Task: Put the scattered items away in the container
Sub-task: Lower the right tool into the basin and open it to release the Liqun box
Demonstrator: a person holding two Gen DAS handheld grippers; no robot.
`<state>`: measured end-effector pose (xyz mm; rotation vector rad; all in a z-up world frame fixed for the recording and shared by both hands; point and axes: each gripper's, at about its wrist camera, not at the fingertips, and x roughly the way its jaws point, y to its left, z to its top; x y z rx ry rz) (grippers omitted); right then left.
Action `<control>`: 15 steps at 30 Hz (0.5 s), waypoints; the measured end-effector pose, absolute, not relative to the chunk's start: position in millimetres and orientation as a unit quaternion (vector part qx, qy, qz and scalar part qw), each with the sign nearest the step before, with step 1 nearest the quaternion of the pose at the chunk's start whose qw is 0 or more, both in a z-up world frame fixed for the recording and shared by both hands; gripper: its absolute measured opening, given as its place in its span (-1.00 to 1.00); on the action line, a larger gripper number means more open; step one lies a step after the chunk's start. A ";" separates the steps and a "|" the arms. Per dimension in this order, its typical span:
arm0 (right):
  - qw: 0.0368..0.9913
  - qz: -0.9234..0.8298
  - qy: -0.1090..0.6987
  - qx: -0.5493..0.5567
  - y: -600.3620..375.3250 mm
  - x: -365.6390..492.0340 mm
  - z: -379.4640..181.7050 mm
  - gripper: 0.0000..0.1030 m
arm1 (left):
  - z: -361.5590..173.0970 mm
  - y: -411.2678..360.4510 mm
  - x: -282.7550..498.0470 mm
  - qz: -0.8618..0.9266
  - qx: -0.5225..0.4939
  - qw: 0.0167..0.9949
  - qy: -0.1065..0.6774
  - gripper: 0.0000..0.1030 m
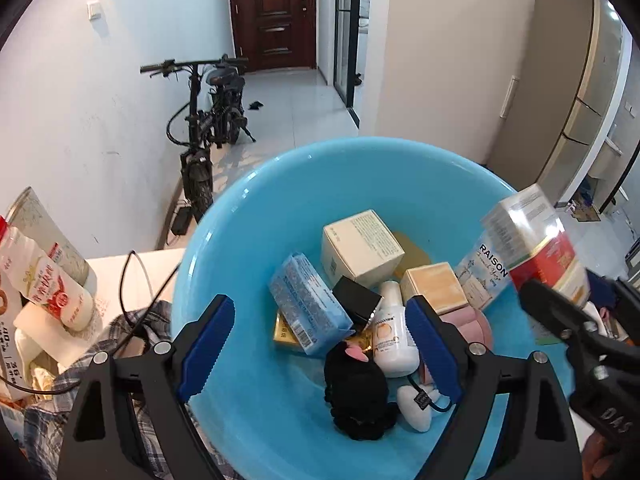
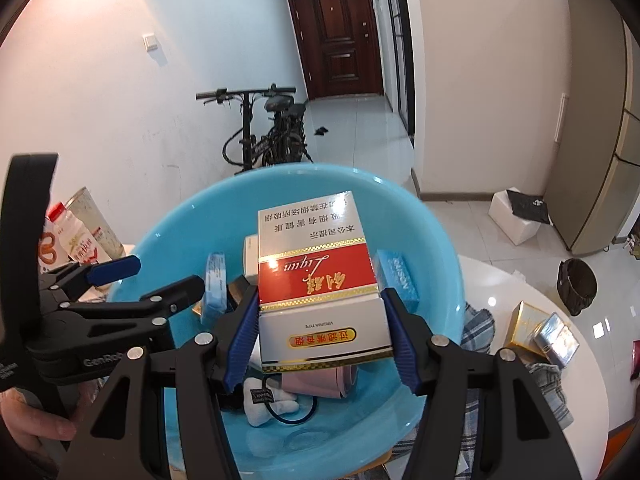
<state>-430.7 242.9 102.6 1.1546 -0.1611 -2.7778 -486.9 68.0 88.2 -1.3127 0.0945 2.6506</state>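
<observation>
Right wrist view has the right gripper (image 2: 320, 320) clamped on a red-and-white cigarette carton (image 2: 320, 276), blue pads squeezing its lower end from both sides, and the carton pokes out well ahead of the fingertips. Directly under and ahead of it is the blue plastic basin (image 2: 432, 232), so it's basically hanging over the drop spot.

Left wrist view: the left gripper (image 1: 320, 344) has its jaws wide apart with nothing between them, hovering over the near side of the same basin. Below its fingers there's already a pile: a cream box (image 1: 362, 246), a light blue tissue pack (image 1: 308, 304), a white lotion bottle (image 1: 394, 340), a black plush toy (image 1: 356, 392) and a small tan box (image 1: 434, 286).

Stuff that could go sideways, my guess:
- The grip is only on one end of a long carton, so it could pivot or slip out early if the hand tilts.
- Letting go from this height onto the pile could bounce it off the boxes and over the rim.
- The two grippers are near each other over the basin, so a careless swing could knock them together.

Off to the right gripper's right, a gold box (image 2: 524, 328) and a silver pack (image 2: 560, 340) sit on the white table (image 2: 500, 280), not yet in.
</observation>
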 end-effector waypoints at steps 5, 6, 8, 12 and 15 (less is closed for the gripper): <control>0.064 -0.913 -0.054 0.400 242.5 -437.1 89.8 0.13 | 83.9 72.7 -488.3 0.889 -0.447 0.097 0.030 0.74; 0.064 -0.912 -0.054 0.402 242.3 -437.7 88.0 0.13 | 83.3 73.9 -488.1 0.889 -0.447 0.097 0.032 0.74; 0.063 -0.910 -0.053 0.406 242.6 -438.7 85.4 0.13 | 82.5 76.0 -487.8 0.889 -0.446 0.093 0.040 0.74; 0.063 -0.910 -0.050 0.407 242.4 -438.2 85.0 0.13 | 81.6 76.2 -488.4 0.890 -0.445 0.090 0.043 0.74; 0.061 -0.910 -0.052 0.406 243.1 -438.4 85.1 0.13 | 81.3 76.2 -488.5 0.891 -0.444 0.085 0.048 0.74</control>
